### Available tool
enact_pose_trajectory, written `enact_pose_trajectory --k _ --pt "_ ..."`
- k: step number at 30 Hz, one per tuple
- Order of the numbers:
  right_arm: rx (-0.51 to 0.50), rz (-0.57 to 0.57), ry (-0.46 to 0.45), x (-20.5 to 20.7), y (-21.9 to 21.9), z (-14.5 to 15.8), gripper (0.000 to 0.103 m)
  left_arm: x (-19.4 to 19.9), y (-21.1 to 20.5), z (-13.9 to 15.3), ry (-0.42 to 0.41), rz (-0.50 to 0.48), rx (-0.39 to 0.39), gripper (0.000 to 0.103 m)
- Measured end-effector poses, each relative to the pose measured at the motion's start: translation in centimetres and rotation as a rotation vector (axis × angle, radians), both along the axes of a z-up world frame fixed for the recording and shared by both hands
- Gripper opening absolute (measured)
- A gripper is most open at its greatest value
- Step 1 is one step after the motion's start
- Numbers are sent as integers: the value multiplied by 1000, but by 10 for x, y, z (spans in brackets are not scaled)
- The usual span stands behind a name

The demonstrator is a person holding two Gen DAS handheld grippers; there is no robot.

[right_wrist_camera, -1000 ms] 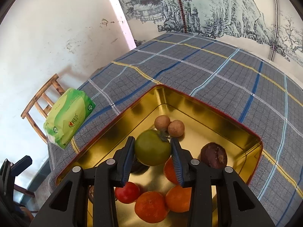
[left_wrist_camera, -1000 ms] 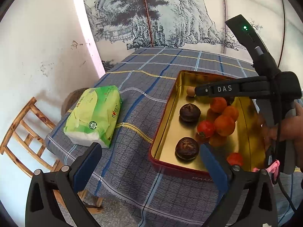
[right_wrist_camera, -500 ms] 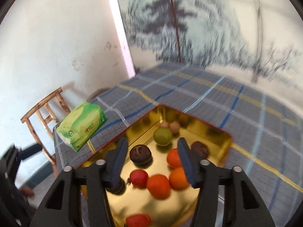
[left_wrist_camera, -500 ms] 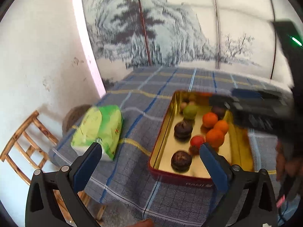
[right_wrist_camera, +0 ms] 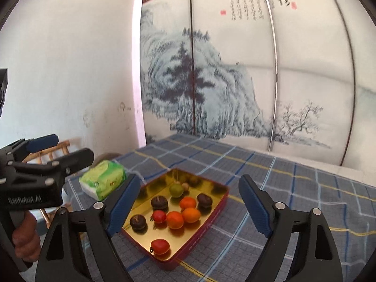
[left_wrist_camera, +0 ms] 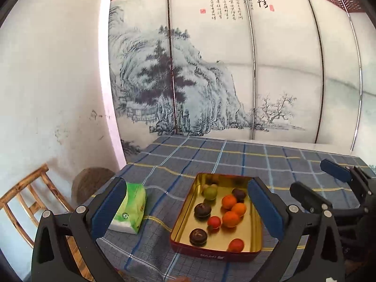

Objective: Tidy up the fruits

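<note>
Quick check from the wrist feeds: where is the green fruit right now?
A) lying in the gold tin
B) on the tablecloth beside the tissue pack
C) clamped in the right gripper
A: the green fruit lies in the gold tin near its far end, and the right gripper is open and empty.

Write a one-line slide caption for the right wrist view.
Open right tongs held above a gold tin tray of oranges, tomatoes and dark fruits on a plaid tablecloth; left tongs alongside.
</note>
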State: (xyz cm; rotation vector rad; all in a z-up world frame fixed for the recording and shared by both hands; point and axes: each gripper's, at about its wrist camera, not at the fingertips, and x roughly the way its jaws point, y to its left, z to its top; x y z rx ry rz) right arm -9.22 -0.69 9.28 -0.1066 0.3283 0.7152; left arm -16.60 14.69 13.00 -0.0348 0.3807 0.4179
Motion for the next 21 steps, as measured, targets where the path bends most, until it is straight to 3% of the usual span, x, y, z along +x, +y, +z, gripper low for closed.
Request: enact_pose_trajectory --k 10,14,17,21 --pt "0 -59 -15 -8 -36 4 92 2 -26 13 9 -59 37 103" --pt "-25 -102 54 12 -58 -12 93 10 -33 7 56 -70 45 103" --pt "-67 -146 108 36 -80 -31 93 16 -41 0 78 -69 92 103" --pt "-184 -280 234 96 -134 -68 93 25 -50 -8 122 -70 111 103"
